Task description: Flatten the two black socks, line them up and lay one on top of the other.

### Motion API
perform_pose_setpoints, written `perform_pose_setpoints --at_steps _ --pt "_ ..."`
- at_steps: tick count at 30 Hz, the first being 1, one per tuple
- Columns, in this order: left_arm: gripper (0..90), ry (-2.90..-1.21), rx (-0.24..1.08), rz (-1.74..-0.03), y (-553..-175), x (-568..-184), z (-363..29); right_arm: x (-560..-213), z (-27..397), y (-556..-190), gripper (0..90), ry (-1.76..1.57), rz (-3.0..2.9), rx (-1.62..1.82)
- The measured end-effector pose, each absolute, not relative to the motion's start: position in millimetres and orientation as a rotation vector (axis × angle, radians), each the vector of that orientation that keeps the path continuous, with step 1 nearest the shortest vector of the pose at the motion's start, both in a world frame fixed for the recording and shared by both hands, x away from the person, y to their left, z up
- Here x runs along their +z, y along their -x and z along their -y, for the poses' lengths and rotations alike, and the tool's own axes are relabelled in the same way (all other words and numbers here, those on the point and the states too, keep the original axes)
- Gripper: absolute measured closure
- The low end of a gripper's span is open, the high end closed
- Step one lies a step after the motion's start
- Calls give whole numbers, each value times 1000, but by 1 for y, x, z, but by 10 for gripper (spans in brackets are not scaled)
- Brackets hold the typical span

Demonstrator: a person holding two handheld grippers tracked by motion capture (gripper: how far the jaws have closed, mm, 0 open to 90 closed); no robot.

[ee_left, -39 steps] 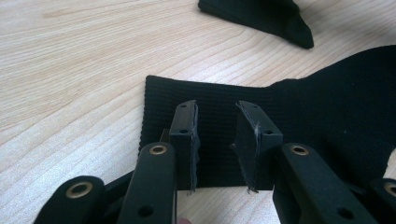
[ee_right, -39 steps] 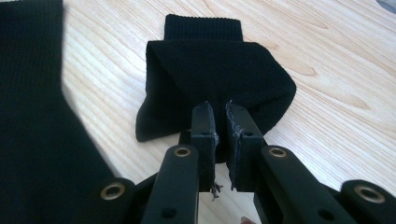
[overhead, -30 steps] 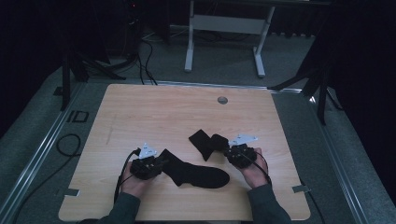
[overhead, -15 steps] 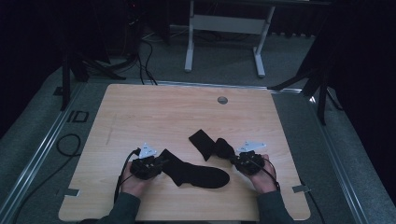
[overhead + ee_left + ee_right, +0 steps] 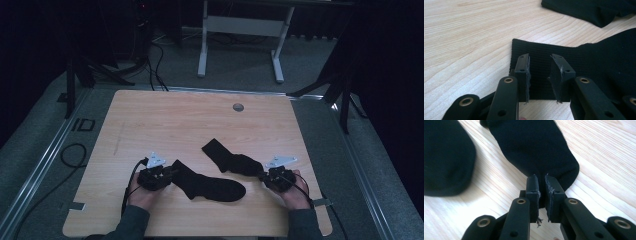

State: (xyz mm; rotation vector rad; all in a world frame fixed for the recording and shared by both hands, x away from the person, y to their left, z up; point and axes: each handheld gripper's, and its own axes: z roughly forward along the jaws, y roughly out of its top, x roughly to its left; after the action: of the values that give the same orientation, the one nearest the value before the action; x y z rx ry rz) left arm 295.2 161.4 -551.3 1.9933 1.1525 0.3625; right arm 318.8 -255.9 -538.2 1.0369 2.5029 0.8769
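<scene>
The right gripper [image 5: 264, 176], jaws pinching the far sock's [image 5: 227, 156] toe, is dragging it rightward from the near sock [image 5: 207, 182]; the left gripper [image 5: 170, 175] is waiting half-open over that sock's cuff.

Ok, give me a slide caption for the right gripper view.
Right tool shut on the toe of a black sock lying on the wooden table.

Both forearms came in from the near edge of the high view, sleeves dark, each hand wrapped around a gripper held low and nearly level. The left gripper [image 5: 167, 172] pointed toward the right one, its jaws standing apart with a clear gap between the pads, which pressed on nothing. The right gripper [image 5: 263, 175] pointed back toward the left, its jaws drawn nearly together and pinching black fabric between the pads. The hands were well apart.
</scene>
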Motion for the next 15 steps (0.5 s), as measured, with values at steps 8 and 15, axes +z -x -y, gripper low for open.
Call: perform_pose_setpoints --at_steps 8,15 --pt "696 -1992 362 -1158 -296 -551 -163 -539 269 -321 784 -1078 -2470 781" --pt "694 -1995 358 -1159 -297 -552 -162 -523 280 -319 539 -1104 -2433 962"
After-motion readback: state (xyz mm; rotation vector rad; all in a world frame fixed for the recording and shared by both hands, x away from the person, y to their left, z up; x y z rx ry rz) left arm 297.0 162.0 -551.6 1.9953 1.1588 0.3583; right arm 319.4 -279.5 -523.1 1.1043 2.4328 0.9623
